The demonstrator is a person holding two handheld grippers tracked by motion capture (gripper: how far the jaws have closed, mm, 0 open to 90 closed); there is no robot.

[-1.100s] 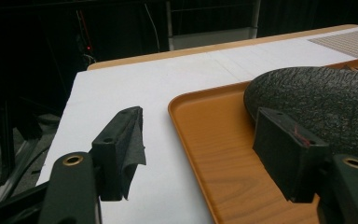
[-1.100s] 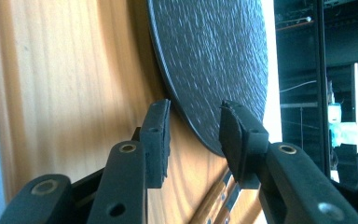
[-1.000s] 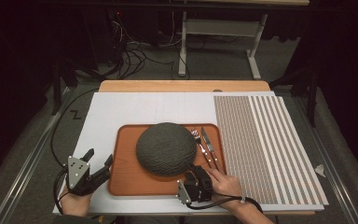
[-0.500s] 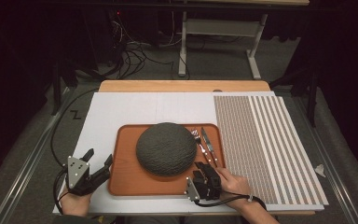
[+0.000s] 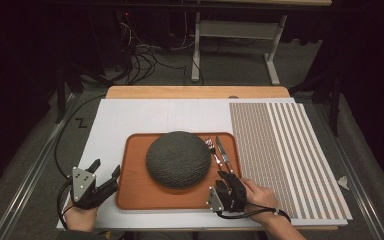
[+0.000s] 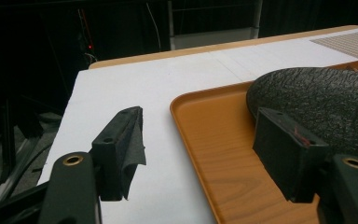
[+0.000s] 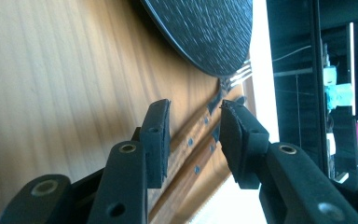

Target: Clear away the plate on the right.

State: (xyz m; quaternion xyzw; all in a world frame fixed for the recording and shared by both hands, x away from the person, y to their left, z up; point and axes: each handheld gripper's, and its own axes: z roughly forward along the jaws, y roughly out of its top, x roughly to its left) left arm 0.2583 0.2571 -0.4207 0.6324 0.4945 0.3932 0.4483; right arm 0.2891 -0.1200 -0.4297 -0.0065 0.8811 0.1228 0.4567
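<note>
Cutlery, a fork (image 5: 210, 148) and a knife (image 5: 222, 154) with wooden handles, lies side by side on the right part of an orange tray (image 5: 135, 192), just right of a dark textured plate (image 5: 178, 159) that sits mid-tray. Tray rests on a white sheet (image 5: 130, 117) covering the tabletop.

Left gripper (image 5: 104, 175): at the tray's left edge, jaws apart, nothing between them; in the left gripper view one jaw is over the white sheet, the other over the tray beside the plate.

Right gripper (image 5: 228, 176): at the near ends of the cutlery handles. In the right gripper view the jaws stand apart on either side of the two handles (image 7: 193, 140); pads not pressing on them.

Striped mat (image 5: 285, 150) covers the tabletop's right side.
</note>
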